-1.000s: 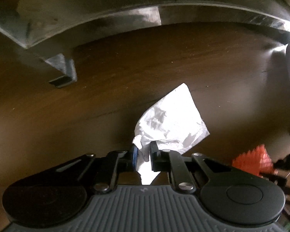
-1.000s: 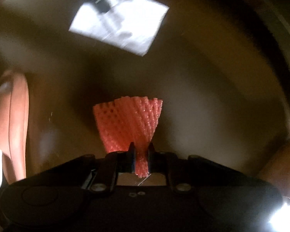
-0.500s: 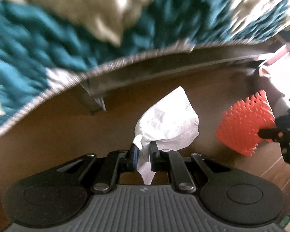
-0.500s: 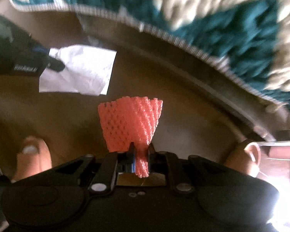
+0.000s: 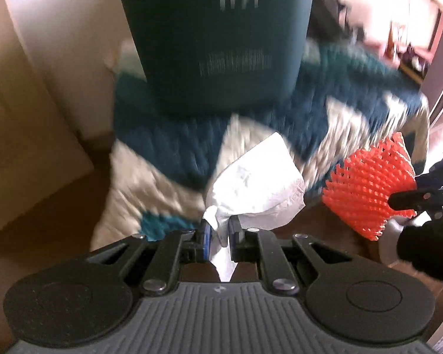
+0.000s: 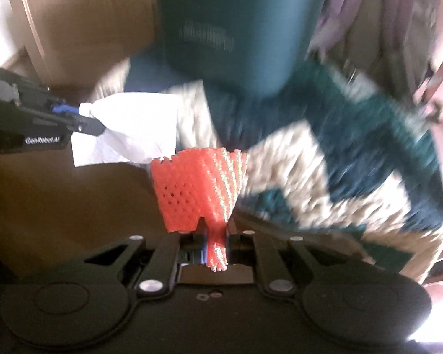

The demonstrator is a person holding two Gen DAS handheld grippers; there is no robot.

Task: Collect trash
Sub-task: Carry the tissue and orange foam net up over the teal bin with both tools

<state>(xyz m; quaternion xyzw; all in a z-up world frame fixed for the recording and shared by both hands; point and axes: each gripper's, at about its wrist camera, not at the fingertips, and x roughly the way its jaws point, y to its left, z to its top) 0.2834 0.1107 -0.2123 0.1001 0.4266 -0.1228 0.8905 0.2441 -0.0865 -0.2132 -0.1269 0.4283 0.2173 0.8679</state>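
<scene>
My left gripper (image 5: pixel 220 230) is shut on a crumpled white paper napkin (image 5: pixel 257 180), held up in the air. The same napkin (image 6: pixel 133 124) shows at the left of the right wrist view, pinched by the left gripper (image 6: pixel 84 119). My right gripper (image 6: pixel 215 240) is shut on an orange foam fruit net (image 6: pixel 198 188), which fans out above the fingers. In the left wrist view that net (image 5: pixel 369 188) hangs at the right, in the right gripper (image 5: pixel 404 199). A tall dark teal bin (image 5: pixel 215 38) stands ahead on the rug; its top is out of frame.
A teal and cream patterned rug (image 5: pixel 168 159) lies under the bin (image 6: pixel 236 29). Beige furniture (image 5: pixel 29 103) stands at the left, brown floor (image 6: pixel 59 206) below. A bright doorway with blurred objects (image 5: pixel 398 29) is at the far right.
Both grippers have risen from under the dark table and swung up over the rug toward the teal bin, still holding the napkin and the net.
</scene>
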